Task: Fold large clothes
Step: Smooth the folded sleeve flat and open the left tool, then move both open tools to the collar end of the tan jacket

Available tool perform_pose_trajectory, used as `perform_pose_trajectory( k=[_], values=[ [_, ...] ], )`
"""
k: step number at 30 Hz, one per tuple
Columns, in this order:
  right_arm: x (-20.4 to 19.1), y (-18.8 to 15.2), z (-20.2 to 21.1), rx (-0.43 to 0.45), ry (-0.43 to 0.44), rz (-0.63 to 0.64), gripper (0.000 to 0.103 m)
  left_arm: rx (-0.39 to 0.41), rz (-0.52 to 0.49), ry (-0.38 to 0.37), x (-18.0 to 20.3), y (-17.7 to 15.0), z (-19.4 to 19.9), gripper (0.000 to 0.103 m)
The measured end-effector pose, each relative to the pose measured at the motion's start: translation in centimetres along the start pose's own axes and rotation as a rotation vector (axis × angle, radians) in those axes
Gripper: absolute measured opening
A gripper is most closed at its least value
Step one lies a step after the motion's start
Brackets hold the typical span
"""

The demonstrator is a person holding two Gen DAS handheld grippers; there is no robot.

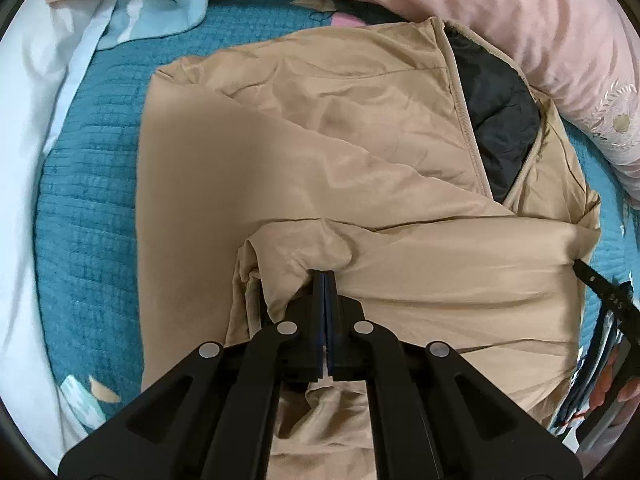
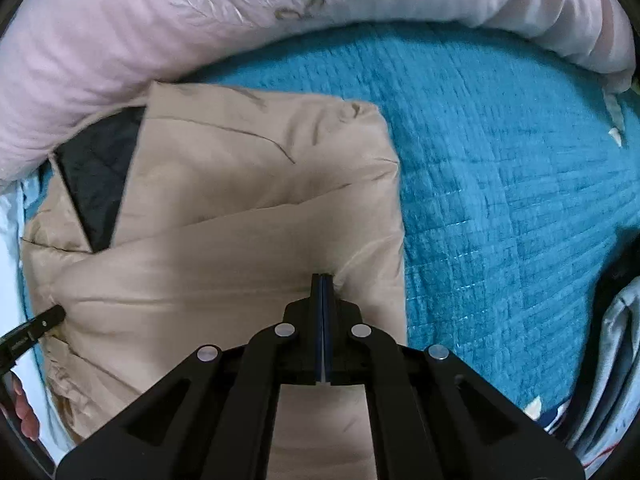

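Observation:
A tan jacket [image 1: 320, 152] with a dark quilted lining [image 1: 496, 120] lies partly folded on a teal bedspread [image 1: 88, 208]. My left gripper [image 1: 325, 274] is shut on a raised fold of the jacket at its near edge. My right gripper [image 2: 322, 278] is shut on the same near fold of the jacket [image 2: 224, 208], close to its right edge. The lining [image 2: 96, 184] shows at the left in the right wrist view. The right gripper's tip [image 1: 588, 276] shows at the jacket's right side in the left wrist view; the left gripper's tip [image 2: 48, 320] shows at the left in the right wrist view.
A pink quilt [image 1: 520, 12] curves along the far side, touching the jacket's far edge; it also fills the top of the right wrist view [image 2: 160, 24]. White bedding [image 1: 28, 160] lies at the left. Teal bedspread [image 2: 500, 168] extends right of the jacket.

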State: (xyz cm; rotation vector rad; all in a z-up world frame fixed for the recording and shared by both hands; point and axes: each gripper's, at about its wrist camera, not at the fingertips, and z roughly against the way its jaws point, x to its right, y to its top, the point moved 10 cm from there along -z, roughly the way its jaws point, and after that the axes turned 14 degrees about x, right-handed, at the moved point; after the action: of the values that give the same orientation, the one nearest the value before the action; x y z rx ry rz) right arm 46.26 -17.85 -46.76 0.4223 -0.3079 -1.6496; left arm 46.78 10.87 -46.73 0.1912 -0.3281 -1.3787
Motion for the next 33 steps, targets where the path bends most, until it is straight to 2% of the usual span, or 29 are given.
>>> perform_pose_trajectory(
  k=[4, 7, 10, 12, 15, 16, 17, 18, 19, 20, 22, 27, 31, 33],
  values=[
    [-0.9, -0.6, -1.1, 0.03, -0.007, 0.032, 0.0, -0.001, 0.009, -0.016, 0.8, -0.4, -0.8, 0.002],
    [-1.4, -1.0, -1.2, 0.013, 0.005, 0.019, 0.0, -0.011, 0.019, -0.023, 1.2, -0.2, -1.0, 0.002],
    [-0.9, -0.5, -1.0, -0.007, 0.016, 0.01, 0.0, -0.011, 0.007, -0.007, -0.5, 0.4, -0.8, 0.002],
    [-1.0, -0.2, -0.7, -0.008, 0.052, -0.001, 0.003, -0.03, -0.006, 0.02, -0.6, -0.1, 0.3, 0.002],
    [-1.2, -0.1, 1.0, 0.001, 0.08, 0.009, 0.005, -0.031, -0.035, 0.011, 0.6, -0.1, 2.4, 0.005],
    [-1.3, -0.1, 1.5, 0.0, 0.095, 0.004, 0.013, -0.015, -0.052, 0.008, 0.8, 0.1, 3.2, 0.008],
    [-1.4, 0.1, 2.4, 0.011, 0.109, -0.002, 0.02, 0.008, -0.066, 0.016, 0.9, 0.3, 4.4, 0.017],
    [-1.5, 0.2, 2.9, 0.022, 0.109, -0.001, 0.041, 0.021, -0.07, 0.027, 0.6, 0.5, 5.3, 0.034],
    [-0.7, 0.5, 4.7, 0.053, 0.096, 0.006, 0.064, 0.034, -0.074, 0.041, 0.5, 0.6, 6.1, 0.042],
    [-0.6, 0.7, 5.6, 0.078, 0.081, 0.007, 0.07, 0.047, -0.079, 0.051, 0.5, 0.7, 6.9, 0.046],
    [-0.7, 1.0, 7.9, 0.131, 0.073, 0.008, 0.074, 0.066, -0.085, 0.063, 0.4, 0.7, 8.4, 0.046],
    [-1.2, 0.1, 12.8, 0.172, 0.081, 0.003, 0.076, 0.081, -0.04, 0.083, -1.1, -0.5, 12.0, 0.046],
    [-2.6, -0.7, 15.2, 0.208, 0.073, 0.024, 0.085, 0.109, -0.032, 0.09, -1.9, -2.2, 15.1, 0.049],
    [-2.9, -1.4, 16.8, 0.223, 0.072, 0.025, 0.085, 0.114, -0.02, 0.084, -2.4, -3.0, 16.1, 0.049]
  ],
)
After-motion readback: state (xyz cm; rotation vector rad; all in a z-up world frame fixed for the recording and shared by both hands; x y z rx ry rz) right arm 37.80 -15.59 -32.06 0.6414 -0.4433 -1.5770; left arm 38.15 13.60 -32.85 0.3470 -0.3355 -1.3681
